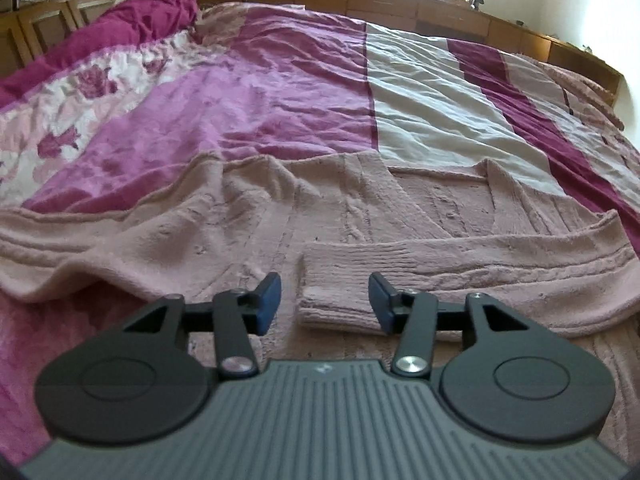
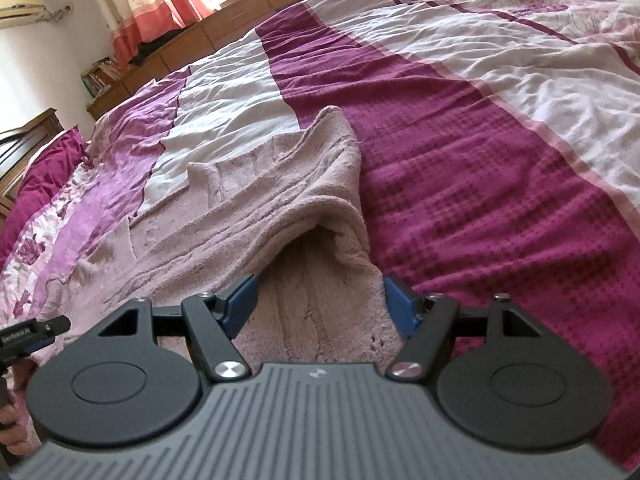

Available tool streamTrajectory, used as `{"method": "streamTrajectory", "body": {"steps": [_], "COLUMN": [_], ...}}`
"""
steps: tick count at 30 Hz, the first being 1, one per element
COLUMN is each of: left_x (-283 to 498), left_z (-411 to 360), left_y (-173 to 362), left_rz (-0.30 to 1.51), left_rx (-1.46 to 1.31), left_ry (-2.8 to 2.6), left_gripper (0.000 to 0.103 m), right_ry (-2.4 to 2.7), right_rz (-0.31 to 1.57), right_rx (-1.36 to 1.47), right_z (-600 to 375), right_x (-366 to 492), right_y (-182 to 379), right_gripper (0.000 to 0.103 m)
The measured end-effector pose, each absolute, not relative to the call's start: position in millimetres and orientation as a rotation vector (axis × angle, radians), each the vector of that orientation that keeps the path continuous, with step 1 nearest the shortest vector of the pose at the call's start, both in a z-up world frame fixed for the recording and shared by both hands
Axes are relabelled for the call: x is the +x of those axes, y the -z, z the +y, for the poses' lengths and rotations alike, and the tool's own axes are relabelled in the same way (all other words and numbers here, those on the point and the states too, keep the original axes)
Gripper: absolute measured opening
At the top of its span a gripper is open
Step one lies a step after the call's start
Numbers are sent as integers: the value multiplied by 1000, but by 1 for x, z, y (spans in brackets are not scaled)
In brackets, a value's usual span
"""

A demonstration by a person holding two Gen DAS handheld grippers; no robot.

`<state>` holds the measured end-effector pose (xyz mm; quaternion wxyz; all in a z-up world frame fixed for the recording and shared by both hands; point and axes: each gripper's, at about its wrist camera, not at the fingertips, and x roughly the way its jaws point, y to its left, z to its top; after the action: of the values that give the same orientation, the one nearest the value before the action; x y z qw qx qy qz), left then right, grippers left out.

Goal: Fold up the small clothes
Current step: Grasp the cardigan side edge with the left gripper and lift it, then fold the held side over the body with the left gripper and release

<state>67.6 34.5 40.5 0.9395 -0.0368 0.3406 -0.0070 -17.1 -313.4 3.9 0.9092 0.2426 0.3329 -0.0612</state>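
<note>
A pale pink knitted cardigan (image 1: 248, 224) lies front up on the bed, its right sleeve (image 1: 440, 264) folded across the body. The sleeve's cuff (image 1: 336, 300) lies between the open fingers of my left gripper (image 1: 325, 302), just above the fabric. In the right wrist view the cardigan (image 2: 256, 216) is humped, with its folded right side raised like a tent. My right gripper (image 2: 320, 304) is open over the cardigan's lower body, fingers either side of the knit, holding nothing.
The bed has a bedspread (image 1: 432, 112) striped purple, white and dark magenta, also in the right wrist view (image 2: 480, 184). A magenta pillow (image 1: 132, 28) lies at the far left. A wooden ledge (image 1: 400, 4) runs under the window. The left gripper's body (image 2: 28, 336) shows at the left edge.
</note>
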Motion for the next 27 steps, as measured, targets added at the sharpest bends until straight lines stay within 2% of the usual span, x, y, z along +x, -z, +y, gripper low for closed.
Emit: {"method": "streamTrajectory", "body": {"steps": [13, 15, 16, 17, 20, 22, 27], "left_x": [109, 111, 111, 112, 113, 114, 120], "left_z": [45, 42, 41, 40, 42, 44, 55], "left_y": [-17, -17, -17, -18, -22, -28, -45], "left_rz": [784, 780, 779, 776, 763, 733, 656], "left_rx": [-217, -194, -186, -183, -194, -187, -161], "left_ry": [72, 94, 101, 109, 126, 118, 24], "left_gripper": [49, 37, 25, 18, 11, 11, 11], "right_ry": [156, 166, 170, 172, 181, 207, 233], "right_rz": [672, 664, 660, 655, 640, 639, 637], "right_rx": [436, 439, 434, 426, 382, 365, 346], "right_z": [-309, -311, -312, -312, -310, -311, -313], "right_x": [-14, -12, -10, -9, -4, -1, 3], "right_y": [0, 1, 2, 3, 4, 7, 10], "right_gripper": [75, 74, 74, 72, 56, 34, 31]}}
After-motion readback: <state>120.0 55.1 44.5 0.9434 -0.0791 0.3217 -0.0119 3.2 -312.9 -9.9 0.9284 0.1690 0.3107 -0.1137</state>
